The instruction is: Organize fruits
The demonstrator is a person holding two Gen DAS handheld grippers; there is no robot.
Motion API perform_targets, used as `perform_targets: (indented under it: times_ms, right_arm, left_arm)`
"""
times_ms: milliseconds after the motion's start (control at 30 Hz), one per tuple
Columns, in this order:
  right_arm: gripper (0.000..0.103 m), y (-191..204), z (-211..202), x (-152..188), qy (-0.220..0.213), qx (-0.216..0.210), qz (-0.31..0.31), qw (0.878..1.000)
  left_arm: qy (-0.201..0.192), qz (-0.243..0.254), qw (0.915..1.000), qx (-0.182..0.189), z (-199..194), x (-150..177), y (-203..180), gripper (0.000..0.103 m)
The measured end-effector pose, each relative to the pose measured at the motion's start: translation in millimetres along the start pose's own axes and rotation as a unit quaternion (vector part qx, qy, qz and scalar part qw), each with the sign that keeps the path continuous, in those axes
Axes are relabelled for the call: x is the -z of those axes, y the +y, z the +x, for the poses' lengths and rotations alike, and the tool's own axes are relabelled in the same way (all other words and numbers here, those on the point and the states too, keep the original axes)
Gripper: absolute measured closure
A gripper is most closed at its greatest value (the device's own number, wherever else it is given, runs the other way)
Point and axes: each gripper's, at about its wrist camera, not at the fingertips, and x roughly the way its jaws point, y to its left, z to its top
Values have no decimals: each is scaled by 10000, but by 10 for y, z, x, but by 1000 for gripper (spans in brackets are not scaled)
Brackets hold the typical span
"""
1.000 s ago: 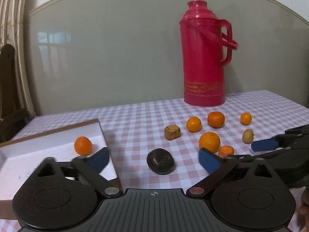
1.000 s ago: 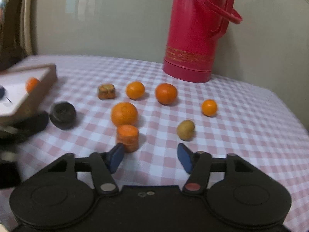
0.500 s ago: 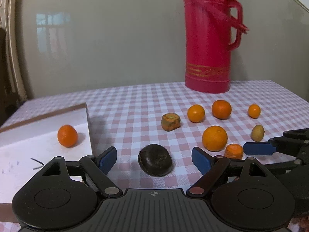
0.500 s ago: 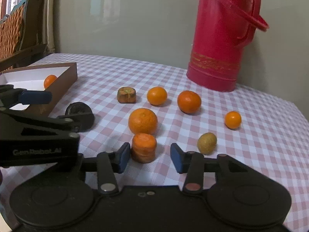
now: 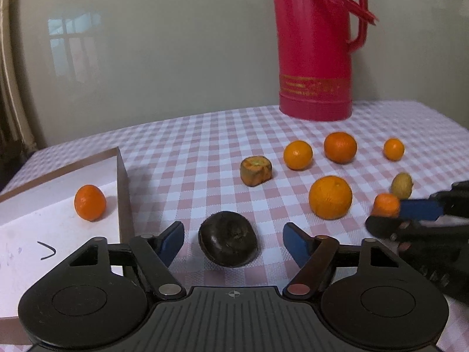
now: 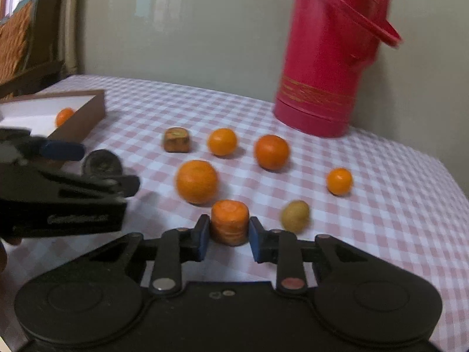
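Table: pink-and-white checked tablecloth (image 5: 205, 146).

Right gripper (image 6: 229, 242): blue pads clamped on either side of a short orange carrot stub (image 6: 230, 221), which stood upright on the cloth at the near centre of the right wrist view.

Left gripper (image 5: 233, 240): jaws had just been closing; blue pads stood apart on either side of a dark, nearly black round fruit (image 5: 228, 239), neither pad touching it. The fruit lay on the cloth just right of the box.

Shallow brown cardboard box with white floor (image 5: 123, 182): at the left of the table; held one small orange tangerine (image 5: 89, 202) near its right wall.

Loose on the cloth, right of the box:
- large orange (image 5: 330, 201), just left of and beyond the carrot stub;
- brownish cube-shaped fruit piece (image 5: 256, 171), farther back and to the left;
- medium orange (image 5: 297, 155) and darker orange tangerine (image 5: 340, 147), side by side in the far row;
- small orange kumquat-sized fruit (image 5: 393, 149), far right;
- small yellow-green oval fruit (image 6: 295, 215), just right of the carrot stub, apart from it.

Tall red plastic thermos flask with handle (image 5: 315, 47): upright at the far edge, against the pale wall.
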Motion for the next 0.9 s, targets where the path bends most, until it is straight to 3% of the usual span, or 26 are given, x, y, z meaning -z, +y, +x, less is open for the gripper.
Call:
perform_targets:
  times_ms: [33, 133, 200, 300, 400, 700, 900]
  right_arm:
    - [83, -35, 2, 3, 5, -32, 97, 9999]
    - [83, -23, 7, 5, -4, 30, 71, 10000]
    - [73, -6, 15, 3, -30, 143, 48, 9999]
    - [82, -27, 35, -13, 6, 55, 145, 9999]
    - [83, -18, 32, -29, 22, 65, 136, 9999]
    - [83, -10, -62, 47, -39, 193, 3, 9998]
    - [83, -15, -55, 41, -34, 187, 43, 9998]
  left_arm:
    - [46, 62, 10000, -17, 12, -3, -22, 37]
    - [64, 69, 9999, -47, 22, -11, -21, 37]
    - [51, 65, 10000, -51, 15, -8, -14, 39]
    - [-8, -8, 9998, -182, 5, -2, 17, 50]
    - [-73, -86, 9998, -153, -13, -4, 63, 59]
    - [-101, 7, 9998, -180, -68, 29, 31, 60]
    - [-229, 62, 9997, -1, -258, 60, -37, 60]
